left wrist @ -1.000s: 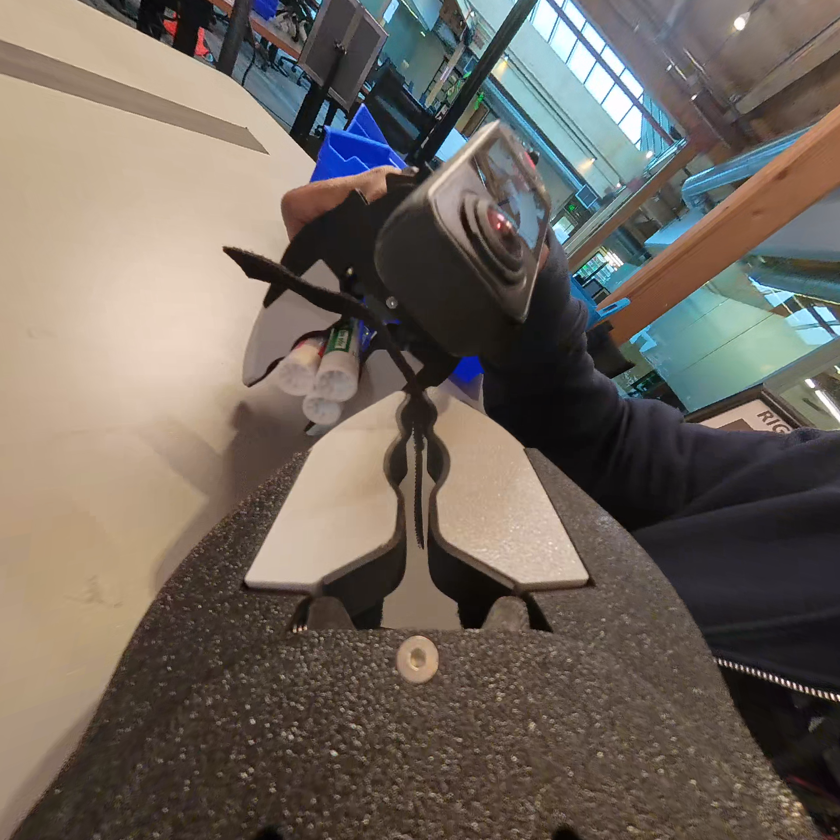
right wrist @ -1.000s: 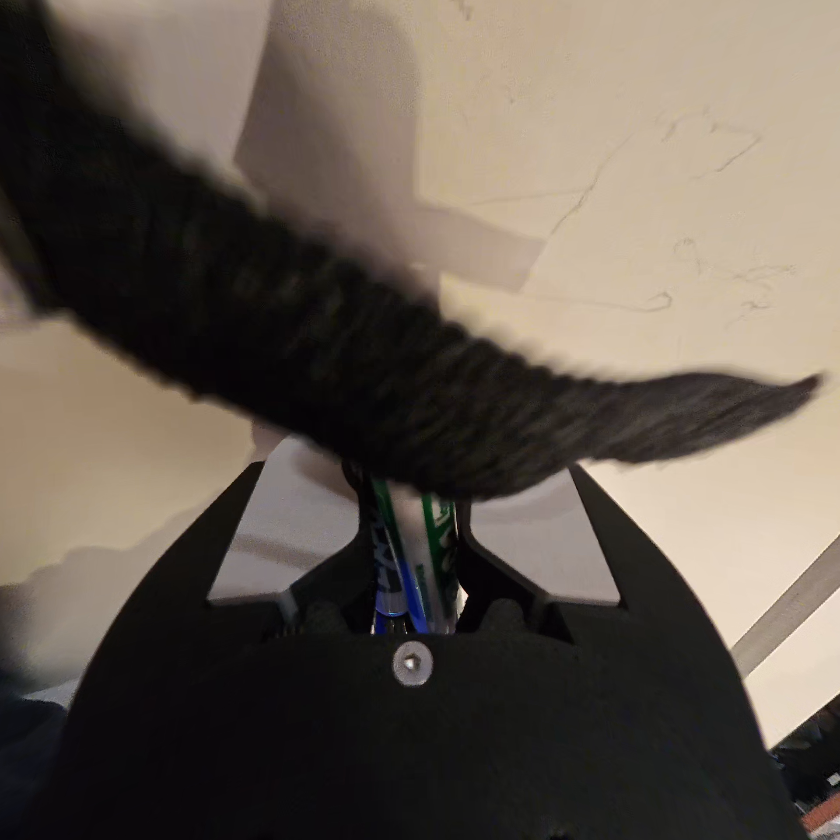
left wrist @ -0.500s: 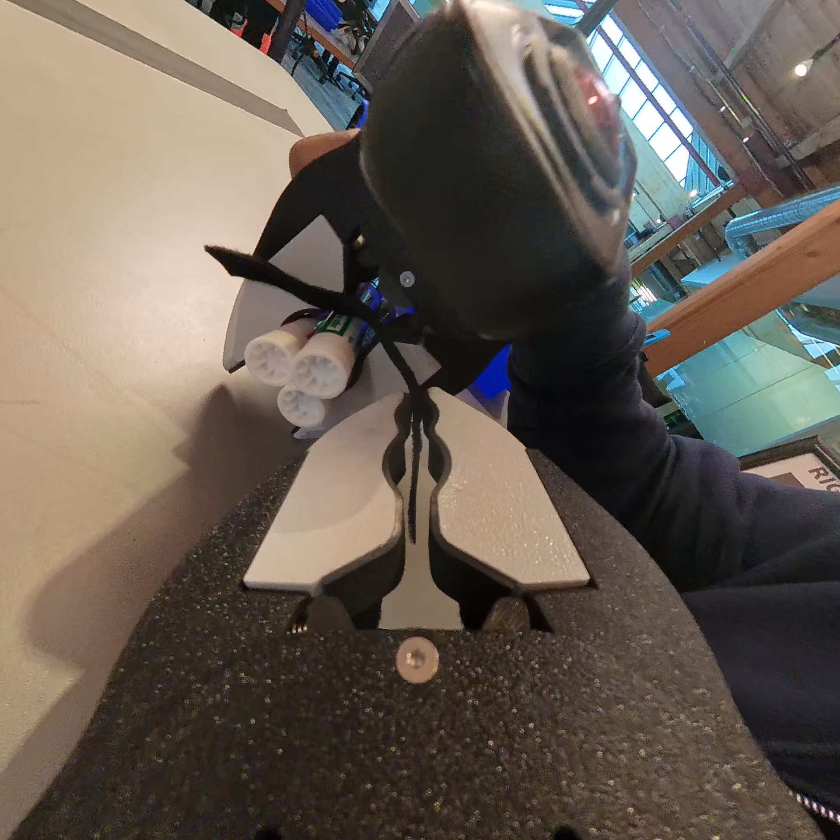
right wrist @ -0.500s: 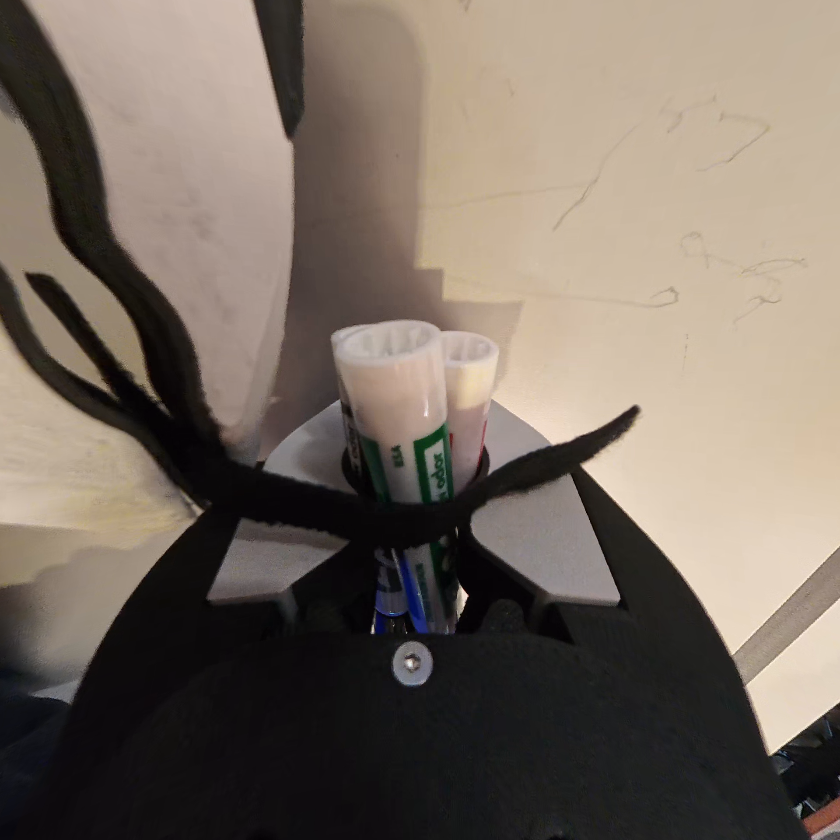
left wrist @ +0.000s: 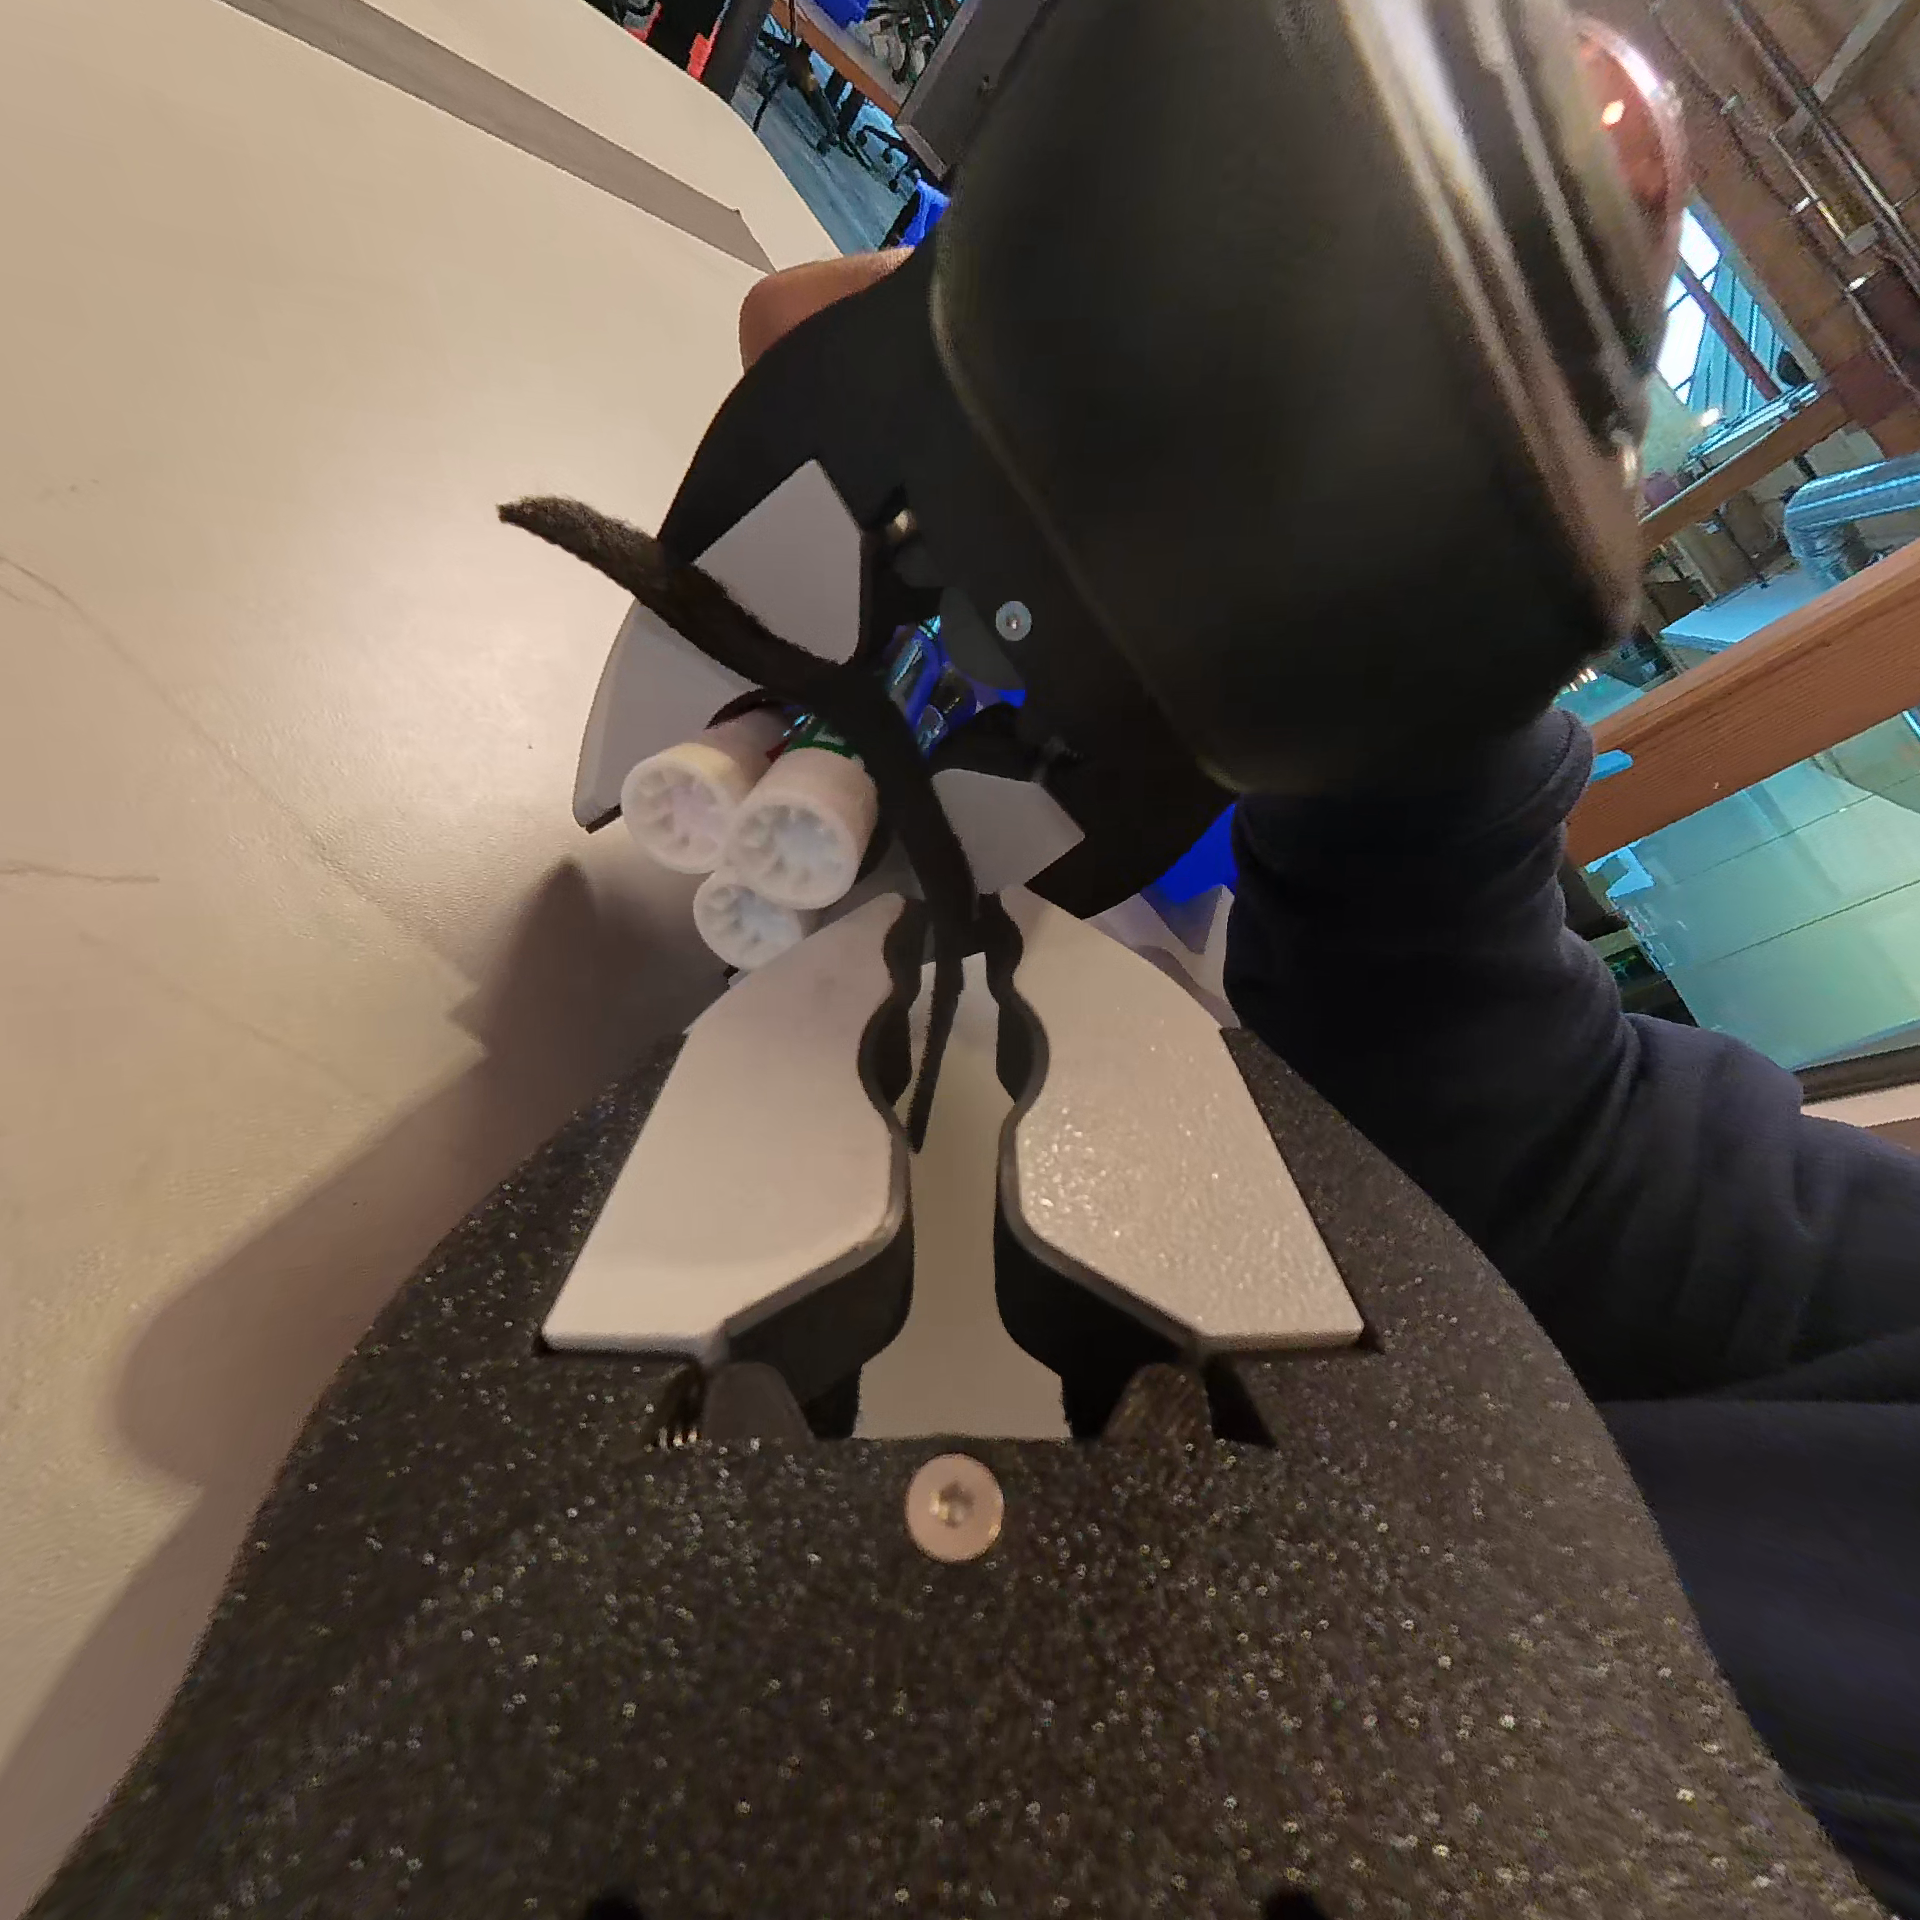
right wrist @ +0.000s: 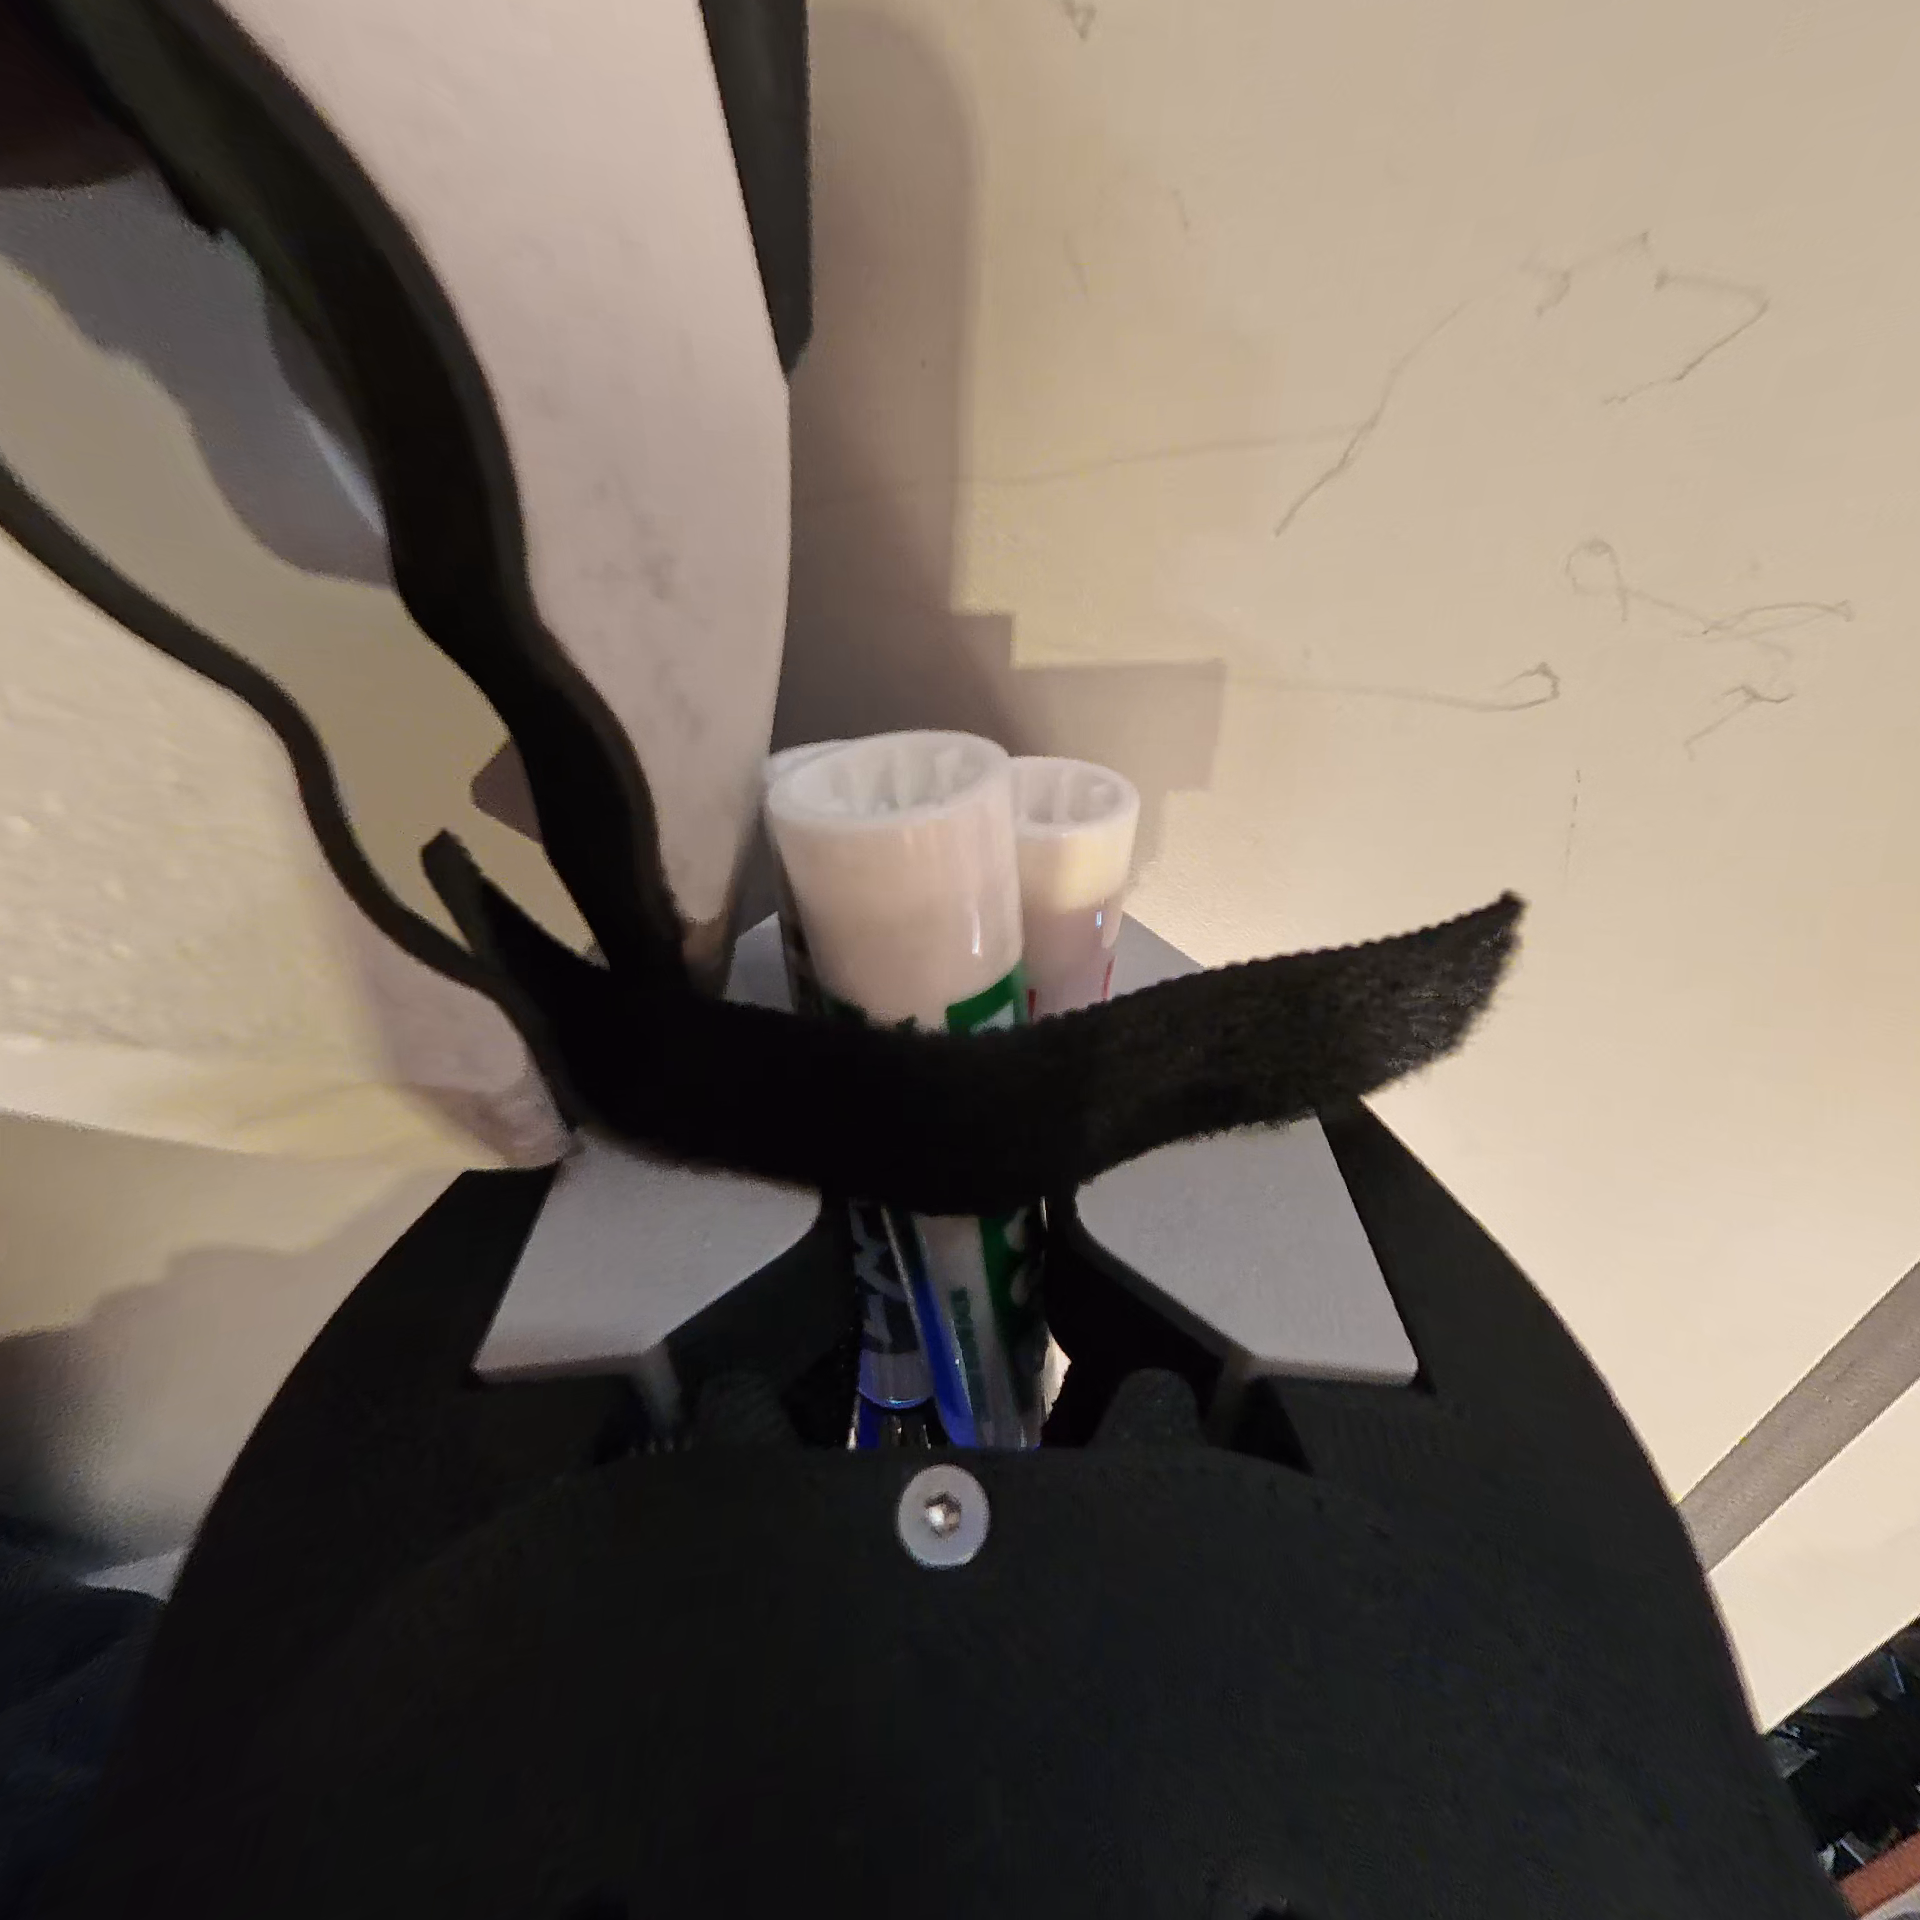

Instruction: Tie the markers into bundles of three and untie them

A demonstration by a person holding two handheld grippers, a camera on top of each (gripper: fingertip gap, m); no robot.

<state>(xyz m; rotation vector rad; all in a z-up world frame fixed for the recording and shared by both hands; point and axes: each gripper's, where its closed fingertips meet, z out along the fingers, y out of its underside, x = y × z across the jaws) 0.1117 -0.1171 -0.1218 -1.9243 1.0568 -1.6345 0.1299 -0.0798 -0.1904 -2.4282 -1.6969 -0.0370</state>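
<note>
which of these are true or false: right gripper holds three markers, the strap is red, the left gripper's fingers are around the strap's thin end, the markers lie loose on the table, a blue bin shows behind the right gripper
1. The right gripper holds three markers. True: three white ends stick out side by side from between its fingers.
2. The strap is red. False: it is black and fuzzy.
3. The left gripper has its fingers around the strap's thin end. True: the thin end runs down the narrow gap between them.
4. The markers lie loose on the table. False: they are gripped together, off the table.
5. A blue bin shows behind the right gripper. True, in the left wrist view.
</note>
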